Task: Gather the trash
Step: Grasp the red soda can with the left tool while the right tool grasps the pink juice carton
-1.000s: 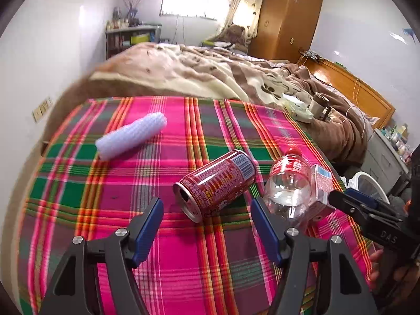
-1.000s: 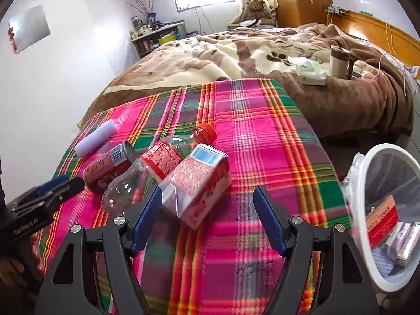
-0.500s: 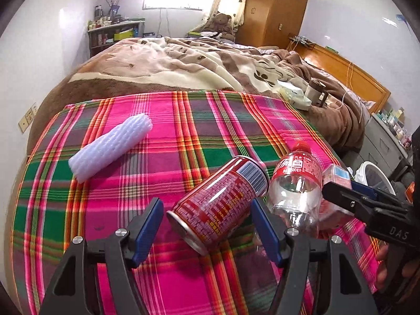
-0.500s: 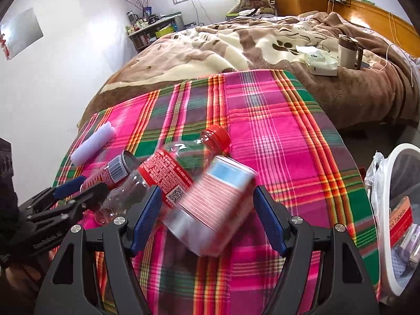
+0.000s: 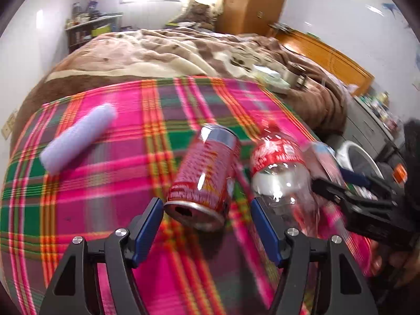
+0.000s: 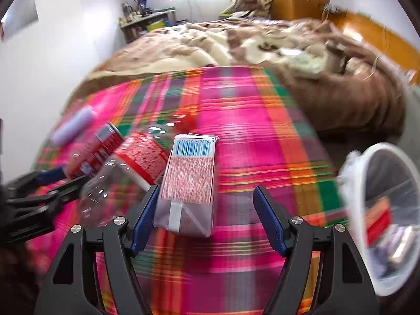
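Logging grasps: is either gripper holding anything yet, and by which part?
Nothing is held. The left gripper brackets the can open; the right gripper brackets the carton open.

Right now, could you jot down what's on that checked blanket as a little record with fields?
surface: pink and green plaid blanket
left tongs: open, red metal drink can lying between them
right tongs: open, red and white drink carton between them
beside can: clear plastic bottle with red label, lying
far left: pale lilac foam roll
bin: white-rimmed wastebasket, holding packets
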A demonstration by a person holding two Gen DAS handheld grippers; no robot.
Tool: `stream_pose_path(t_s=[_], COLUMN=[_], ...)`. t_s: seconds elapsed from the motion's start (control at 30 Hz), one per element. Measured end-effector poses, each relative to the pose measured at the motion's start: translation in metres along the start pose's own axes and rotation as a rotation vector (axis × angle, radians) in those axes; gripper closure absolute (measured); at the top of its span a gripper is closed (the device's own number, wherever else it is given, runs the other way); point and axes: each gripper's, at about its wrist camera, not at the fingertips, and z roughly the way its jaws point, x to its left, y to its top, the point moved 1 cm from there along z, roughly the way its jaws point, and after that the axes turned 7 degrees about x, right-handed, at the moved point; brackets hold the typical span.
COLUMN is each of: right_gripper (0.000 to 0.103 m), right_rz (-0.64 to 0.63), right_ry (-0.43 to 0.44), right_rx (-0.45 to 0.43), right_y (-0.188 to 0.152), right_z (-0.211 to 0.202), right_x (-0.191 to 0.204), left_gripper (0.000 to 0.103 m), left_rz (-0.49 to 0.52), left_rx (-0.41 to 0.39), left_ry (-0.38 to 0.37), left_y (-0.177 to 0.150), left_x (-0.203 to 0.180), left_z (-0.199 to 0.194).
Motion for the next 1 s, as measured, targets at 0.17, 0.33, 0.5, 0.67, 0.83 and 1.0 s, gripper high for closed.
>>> stream_pose_path(t_s=[0.17, 0.33, 0.5, 0.67, 0.83, 1.0], right_gripper=[0.030, 0.030, 0.038, 0.048, 0.058, 0.063], right_rz=[0.007, 0.014, 0.009, 0.015, 0.012, 0.018], right_ry=[0.029, 0.048, 0.065, 0.065, 0.072, 0.073], right_rx=[0.008, -0.007, -0.018, -0.016, -0.010, 0.000], right_y=[0.000, 0.001, 0.000, -0.002, -0.005, -0.006], right_z=[0.001, 0.002, 0.002, 0.002, 0.004, 0.007], right_x=[-0.010, -0.011, -0.008, -0.010, -0.012, -0.013], left_gripper=[0.034, 0.034, 0.034, 0.034, 0.035, 0.046], left_rz=[0.048, 0.031, 0.001, 0.011, 0.000, 0.015], left_rx=[-0.017, -0.031, -0.021, -0.031, -0.025, -0.030], left_ry=[0.031, 0.033, 0.020, 0.019, 0.009, 0.030], left_y=[0.000, 0.004, 0.006, 0.007, 0.005, 0.005], left_x=[-0.016, -0.011, -0.008, -0.010, -0.008, -0.012], left_z=[-0.002, -0.004, 0.001, 0.002, 0.005, 0.007])
